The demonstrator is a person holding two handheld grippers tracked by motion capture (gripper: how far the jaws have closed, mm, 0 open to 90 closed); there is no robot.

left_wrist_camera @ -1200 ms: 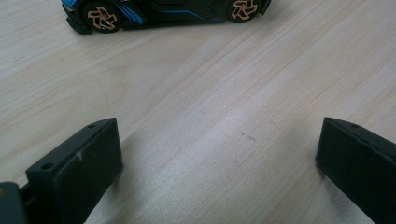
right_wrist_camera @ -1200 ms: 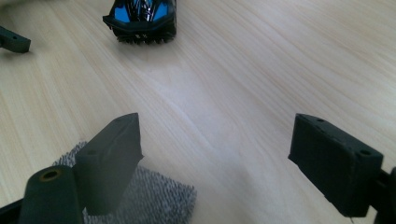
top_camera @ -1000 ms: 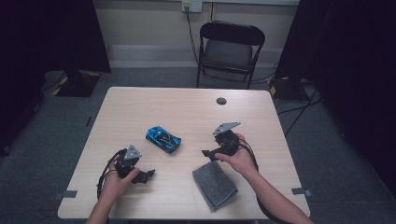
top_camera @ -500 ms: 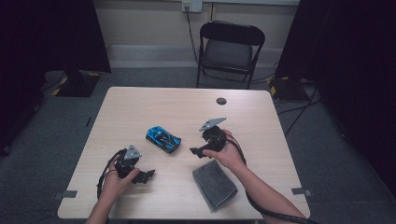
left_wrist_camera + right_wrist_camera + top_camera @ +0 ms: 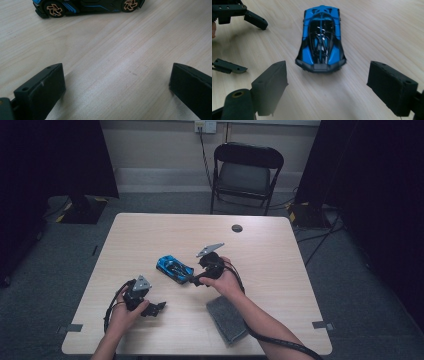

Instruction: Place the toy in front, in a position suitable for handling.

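Probably lab: black curtains [image 5: 55, 160], folding chair [image 5: 246, 172]

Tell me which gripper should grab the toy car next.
Right. The right gripper is open with the toy car lined up just ahead between its jaws. The left gripper, also open, sits farther back with the car side-on beyond it.

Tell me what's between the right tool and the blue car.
Nothing: in the right gripper view, bare table separates the open right tool from the blue toy car.
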